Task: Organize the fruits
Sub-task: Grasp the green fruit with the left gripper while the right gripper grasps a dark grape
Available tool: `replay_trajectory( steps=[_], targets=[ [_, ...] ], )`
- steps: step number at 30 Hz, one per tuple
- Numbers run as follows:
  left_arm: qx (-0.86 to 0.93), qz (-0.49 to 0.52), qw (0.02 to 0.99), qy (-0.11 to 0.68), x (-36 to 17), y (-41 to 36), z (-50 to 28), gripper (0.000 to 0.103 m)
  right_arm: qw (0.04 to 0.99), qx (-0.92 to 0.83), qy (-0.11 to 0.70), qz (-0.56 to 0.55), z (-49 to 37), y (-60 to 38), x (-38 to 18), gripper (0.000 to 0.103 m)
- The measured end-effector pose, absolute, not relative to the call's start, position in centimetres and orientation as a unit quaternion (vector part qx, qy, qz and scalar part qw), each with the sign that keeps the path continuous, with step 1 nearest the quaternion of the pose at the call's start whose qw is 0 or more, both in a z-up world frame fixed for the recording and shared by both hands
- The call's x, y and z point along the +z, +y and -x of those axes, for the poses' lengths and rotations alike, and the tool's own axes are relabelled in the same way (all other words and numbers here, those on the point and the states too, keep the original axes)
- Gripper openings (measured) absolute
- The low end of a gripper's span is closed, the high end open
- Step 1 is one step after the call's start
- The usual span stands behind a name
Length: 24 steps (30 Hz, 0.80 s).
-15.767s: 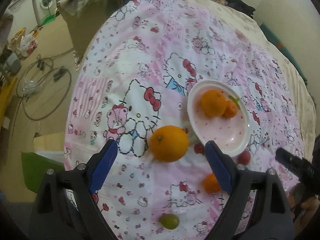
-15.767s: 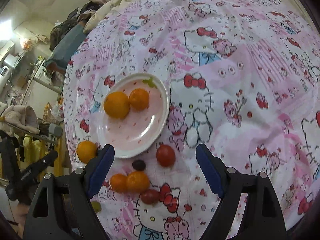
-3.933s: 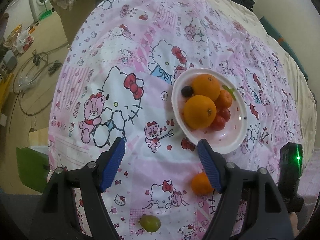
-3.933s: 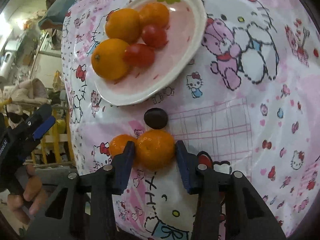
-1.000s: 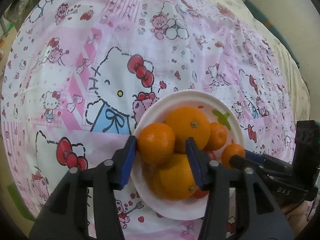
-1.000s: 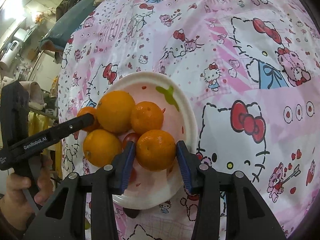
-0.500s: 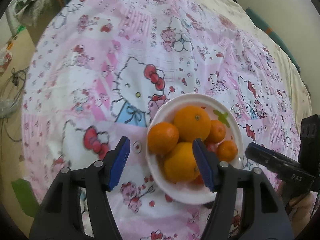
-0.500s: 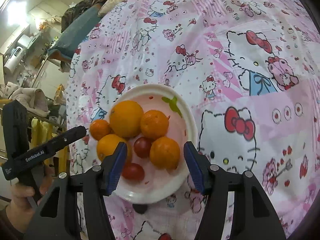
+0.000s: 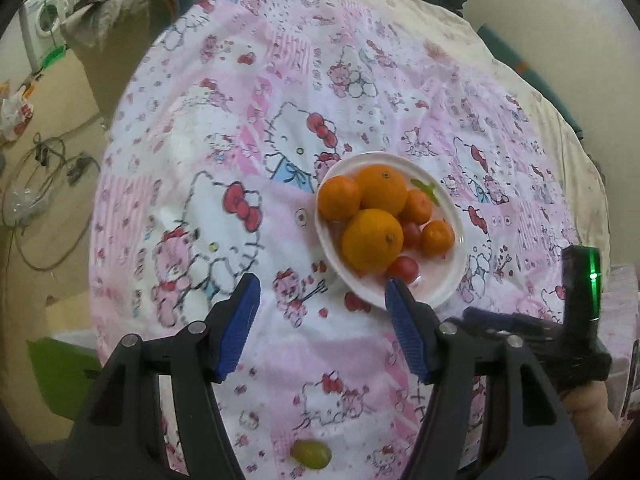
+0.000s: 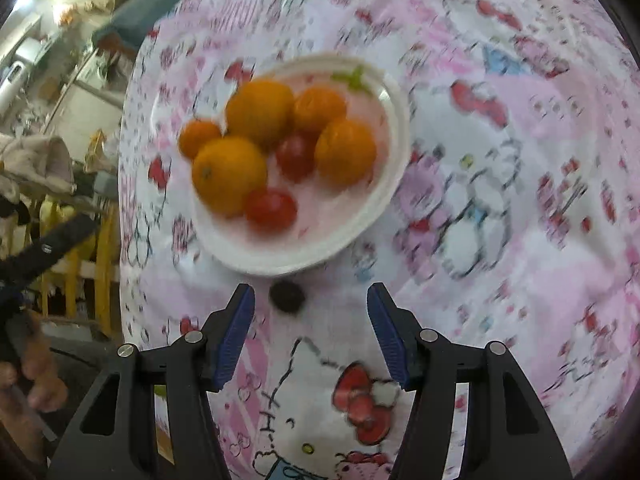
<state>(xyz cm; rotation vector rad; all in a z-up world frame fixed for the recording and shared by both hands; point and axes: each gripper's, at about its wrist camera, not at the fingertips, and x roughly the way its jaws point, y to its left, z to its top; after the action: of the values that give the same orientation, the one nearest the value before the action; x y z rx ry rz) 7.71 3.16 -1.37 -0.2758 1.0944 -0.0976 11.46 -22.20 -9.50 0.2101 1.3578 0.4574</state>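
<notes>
A white plate (image 9: 452, 276) on the pink cartoon-print cloth holds several oranges, with a large one (image 9: 372, 240) in front, and two red tomatoes (image 9: 404, 268). The plate also shows in the right wrist view (image 10: 360, 232). My left gripper (image 9: 322, 316) is open and empty, just in front of the plate. A green grape (image 9: 311, 454) lies on the cloth near me, between the left gripper's arms. My right gripper (image 10: 310, 322) is open and empty. A dark grape (image 10: 286, 297) lies on the cloth just ahead of the right gripper, below the plate.
The cloth-covered bed drops off to a floor with cables (image 9: 40, 184) and a washing machine (image 9: 40, 20) at the left. The right gripper's body (image 9: 560, 332) shows at the right of the left wrist view. Yellow furniture (image 10: 80, 264) stands beyond the bed edge.
Both grippers have pulled back from the plate and stay open. The oranges they carried a second ago now rest on the plate. The right wrist view is blurred from motion.
</notes>
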Motion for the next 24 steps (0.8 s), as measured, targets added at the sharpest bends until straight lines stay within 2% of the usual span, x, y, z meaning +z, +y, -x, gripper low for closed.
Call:
replay_trajectory(
  steps=[5,8,10,12,17,24],
  targets=[
    [-0.021,0.131,0.851,0.508,-1.1,3.8,-5.8,0.061,0.758,0.205,0.619,-0.032,-10.9,-19.2,-10.5,0.059],
    [-0.012,0.137,0.844,0.518,-1.4,4.2,-5.0,0.062,0.752,0.209,0.625,-0.003,-11.1,-17.8,-11.5,0.044],
    [-0.007,0.135,0.840,0.526,-1.5,4.2,-4.3,0.061,0.757,0.207,0.620,0.030,-11.1,-16.7,-11.8,0.038],
    [-0.003,0.129,0.835,0.536,-1.8,3.9,-3.6,0.061,0.763,0.206,0.611,0.054,-10.9,-16.1,-11.8,0.026],
    [0.000,0.102,0.813,0.573,-3.8,2.8,-1.4,0.062,0.760,0.219,0.611,0.046,-10.9,-16.6,-11.6,0.025],
    [0.000,0.042,0.784,0.620,-8.0,0.0,2.0,0.061,0.757,0.236,0.609,-0.029,-9.4,-21.0,-9.1,0.025]
  ],
)
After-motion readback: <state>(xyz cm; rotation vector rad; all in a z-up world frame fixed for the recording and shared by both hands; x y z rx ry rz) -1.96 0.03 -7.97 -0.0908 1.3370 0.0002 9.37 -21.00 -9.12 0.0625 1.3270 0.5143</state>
